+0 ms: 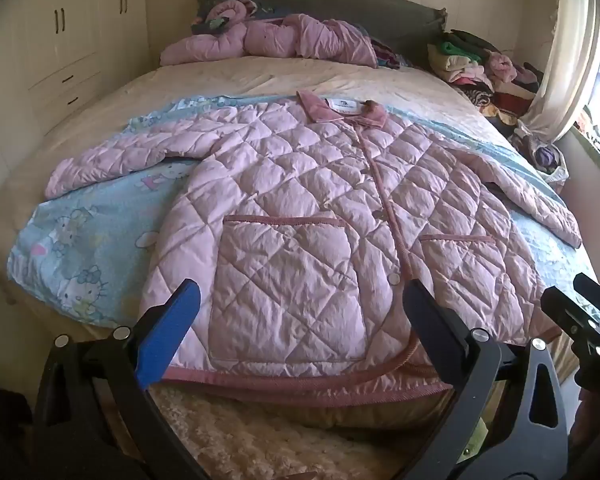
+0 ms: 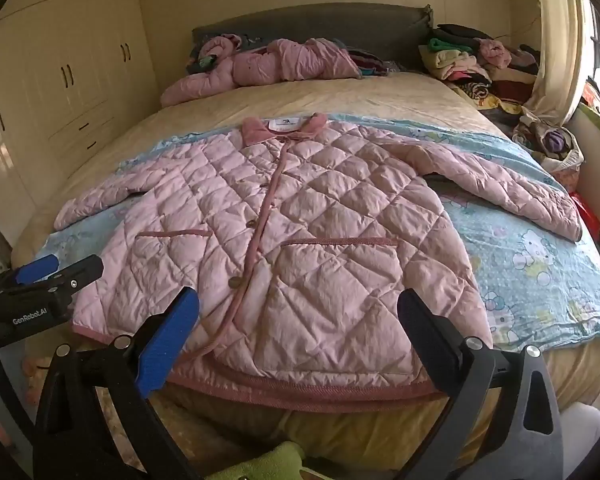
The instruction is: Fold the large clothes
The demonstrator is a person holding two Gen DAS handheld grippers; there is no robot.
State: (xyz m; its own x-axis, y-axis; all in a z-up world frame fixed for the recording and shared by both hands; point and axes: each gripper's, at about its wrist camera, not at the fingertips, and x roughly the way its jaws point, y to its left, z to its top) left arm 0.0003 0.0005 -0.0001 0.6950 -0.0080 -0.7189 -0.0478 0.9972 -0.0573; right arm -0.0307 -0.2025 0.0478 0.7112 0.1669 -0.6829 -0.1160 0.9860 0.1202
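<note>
A pink quilted jacket point(image 1: 300, 200) lies flat and face up on a light blue cartoon blanket point(image 1: 84, 240) on the bed, sleeves spread, collar at the far end, hem at the near edge. It also shows in the right wrist view point(image 2: 292, 220). My left gripper point(image 1: 300, 292) is open and empty, hovering just above the hem on the jacket's left pocket side. My right gripper point(image 2: 298, 300) is open and empty above the hem on the right pocket side. The left gripper shows at the left edge of the right wrist view point(image 2: 60, 268).
A bunched pink garment point(image 1: 268, 40) lies by the grey headboard point(image 1: 340, 0). A pile of clothes point(image 1: 480, 68) sits at the bed's far right, near a curtain point(image 1: 568, 60). Wardrobes point(image 2: 60, 72) stand to the left. A fluffy rug point(image 1: 260, 440) lies below the bed's near edge.
</note>
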